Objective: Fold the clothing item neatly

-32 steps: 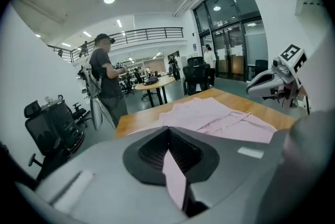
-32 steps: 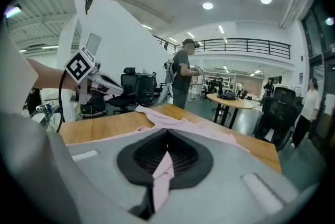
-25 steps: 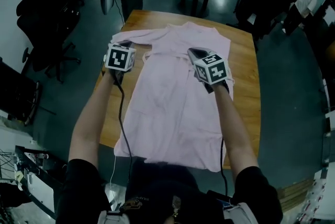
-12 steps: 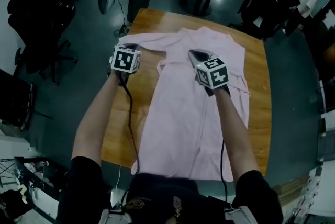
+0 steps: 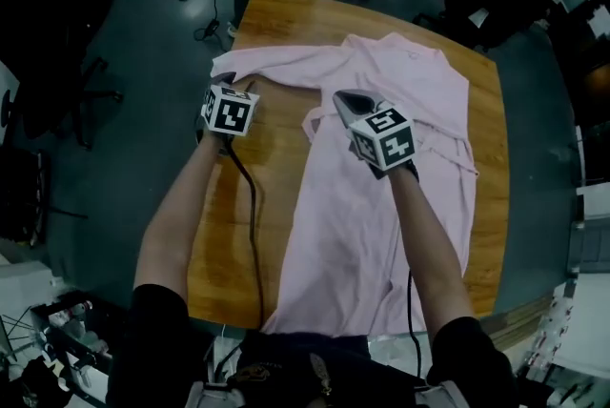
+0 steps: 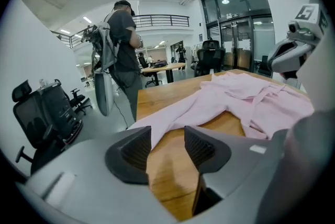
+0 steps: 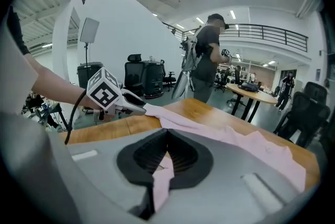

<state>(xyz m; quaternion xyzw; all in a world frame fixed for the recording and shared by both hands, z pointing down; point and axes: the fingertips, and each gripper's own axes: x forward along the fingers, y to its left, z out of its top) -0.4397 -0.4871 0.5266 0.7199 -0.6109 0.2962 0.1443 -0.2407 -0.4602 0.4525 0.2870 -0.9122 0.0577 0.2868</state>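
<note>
Head view: pink shirt (image 5: 348, 230) lies lengthwise on the wooden table (image 5: 286, 25); collar toward the table's far end, hem at its near edge; one sleeve (image 5: 286, 68) is stretched out toward the table's left edge.
Left gripper (image 5: 222, 82): at the table's left edge, beside the sleeve's end; jaws apart, having just been opening; only bare wood shows between them, and the cloth lies just beyond the tips; judged to be released so that the sleeve can lie flat and straight.
Right gripper (image 5: 340, 98): over the table's middle; jaws clenched on a pinch of the shirt's side edge, near the armpit; judged to be holding that edge so the body can be drawn square to the table.
Stage: judged early; sleeve laid out, body not yet folded.
Risk: judged that pulling on one pinch could drag the freed sleeve off the table's left edge.
</note>
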